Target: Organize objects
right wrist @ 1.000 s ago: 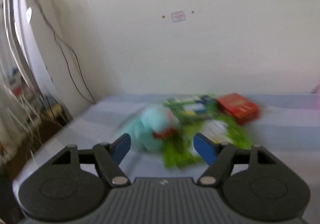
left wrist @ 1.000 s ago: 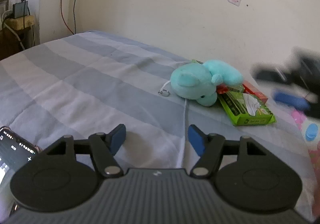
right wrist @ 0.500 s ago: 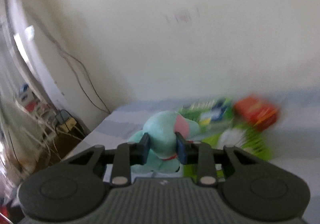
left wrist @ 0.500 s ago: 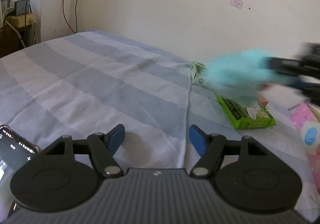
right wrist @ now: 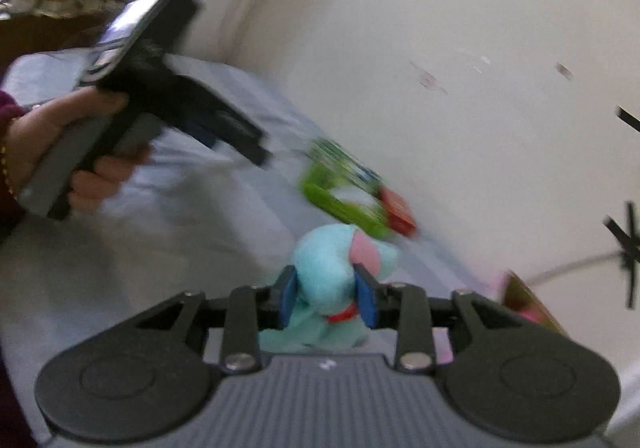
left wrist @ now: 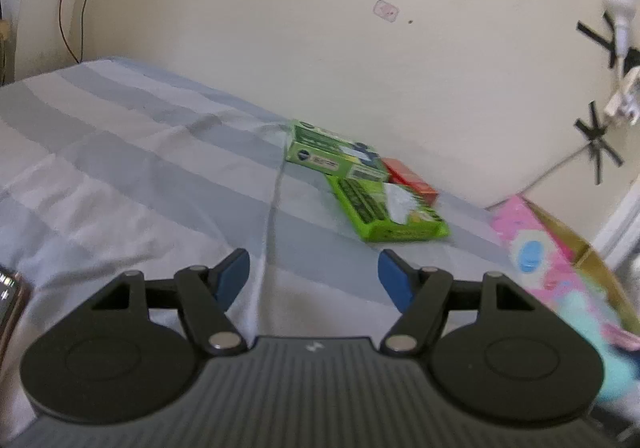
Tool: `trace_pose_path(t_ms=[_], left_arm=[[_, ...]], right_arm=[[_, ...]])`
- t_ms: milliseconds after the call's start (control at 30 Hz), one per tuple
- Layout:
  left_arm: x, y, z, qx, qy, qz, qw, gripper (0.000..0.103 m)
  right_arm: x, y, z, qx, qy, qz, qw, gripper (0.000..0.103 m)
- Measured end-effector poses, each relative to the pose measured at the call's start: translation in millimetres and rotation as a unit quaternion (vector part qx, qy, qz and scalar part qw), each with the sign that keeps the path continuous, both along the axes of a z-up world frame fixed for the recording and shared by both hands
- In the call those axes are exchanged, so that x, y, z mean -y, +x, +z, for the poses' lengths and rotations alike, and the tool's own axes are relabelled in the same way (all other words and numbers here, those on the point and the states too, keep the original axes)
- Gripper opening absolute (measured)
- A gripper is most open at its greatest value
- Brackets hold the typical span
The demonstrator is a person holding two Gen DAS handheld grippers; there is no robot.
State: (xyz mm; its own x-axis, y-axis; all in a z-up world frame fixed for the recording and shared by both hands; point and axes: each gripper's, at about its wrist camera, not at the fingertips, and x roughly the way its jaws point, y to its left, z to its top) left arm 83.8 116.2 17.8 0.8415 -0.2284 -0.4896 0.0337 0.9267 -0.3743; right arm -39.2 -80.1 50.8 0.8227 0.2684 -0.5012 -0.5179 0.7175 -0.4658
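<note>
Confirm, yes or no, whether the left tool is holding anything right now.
No. The left tool is open with only the striped bedsheet showing between its blue fingers.

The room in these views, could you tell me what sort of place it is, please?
Probably a bedroom: a striped bedsheet covers a bed against a bare wall, and the right gripper holds a plush toy.

A bed covered in a blue-and-grey striped sheet (left wrist: pixel 132 168) stood against a cream painted wall (left wrist: pixel 248 20) marked with small stains and scraps of tape, thin dark cables (left wrist: pixel 70 0) hung down it at the far left corner, and soft daylight lit the room.
</note>
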Motion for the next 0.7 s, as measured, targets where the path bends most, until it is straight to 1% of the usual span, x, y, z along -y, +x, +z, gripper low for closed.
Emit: trace_pose_path(t_ms=[33, 67, 100, 167, 233, 300, 367, 400, 467, 533, 633, 667, 700], left_arm=[[-3.5, -5.9, 3.2, -0.002, -0.008, -0.004, 1.0, 0.073], [-6.8, -11.9, 6.2, -0.003, -0.012, -0.005, 0.9999, 0.073], [-10.3, -17.6, 9.3, -0.003, -0.012, -0.003, 0.9999, 0.073], [-18.1, -28.6, 14.6, -0.005, -0.006, 0.0, 1.0, 0.073], [-25.9, -38.3, 17.4, -0.012, -0.005, 0.002, 0.9999, 0.073], [-32.2, -45.8, 17.1, -0.02, -0.014, -0.006, 0.9997, 0.073], [-32.5, -50.2, 15.2, -0.028, -0.021, -0.02, 0.9992, 0.073], [-31.0, -50.8, 13.0, -0.034, -0.025, -0.033, 0.9986, 0.073], [-24.7, -46.2, 8.8, -0.051, -0.037, -0.055, 0.9965, 0.078], [-14.0, -40.8, 6.1, -0.064, -0.043, -0.085, 0.9934, 0.079], [3.3, -35.4, 1.6, -0.072, -0.039, -0.112, 0.9903, 0.079], [9.9, -34.8, -1.3, -0.074, -0.034, -0.116, 0.9899, 0.079], [16.9, -32.4, -4.8, -0.078, -0.025, -0.122, 0.9891, 0.078]], right_arm=[[-7.7, -2.9, -1.0, 0.002, 0.016, 0.016, 1.0, 0.043], [-14.5, -3.2, -1.1, -0.003, 0.036, 0.034, 0.999, 0.046], [-22.1, -2.0, -1.8, -0.014, 0.062, 0.052, 0.997, 0.047], [-28.3, 3.7, -3.8, -0.032, 0.103, 0.07, 0.992, 0.048], [-22.9, 7.4, -4.8, -0.049, 0.144, 0.074, 0.986, 0.052], [-10.8, 6.4, -3.4, -0.068, 0.191, 0.068, 0.977, 0.057], [6.1, 7.4, -2.7, -0.081, 0.224, 0.055, 0.97, 0.058], [14.0, 9.0, -3.2, -0.085, 0.233, 0.046, 0.968, 0.059], [25.1, 11.8, -8.9, -0.104, 0.249, 0.031, 0.962, 0.063], [34.8, 22.9, -14.1, -0.133, 0.26, 0.021, 0.956, 0.071], [40.9, 38.5, -23.7, -0.162, 0.275, 0.006, 0.948, 0.074], [49.1, 45.2, -30.3, -0.18, 0.287, 0.003, 0.941, 0.075], [48.2, 54.0, -35.5, -0.198, 0.293, 0.005, 0.935, 0.077]])
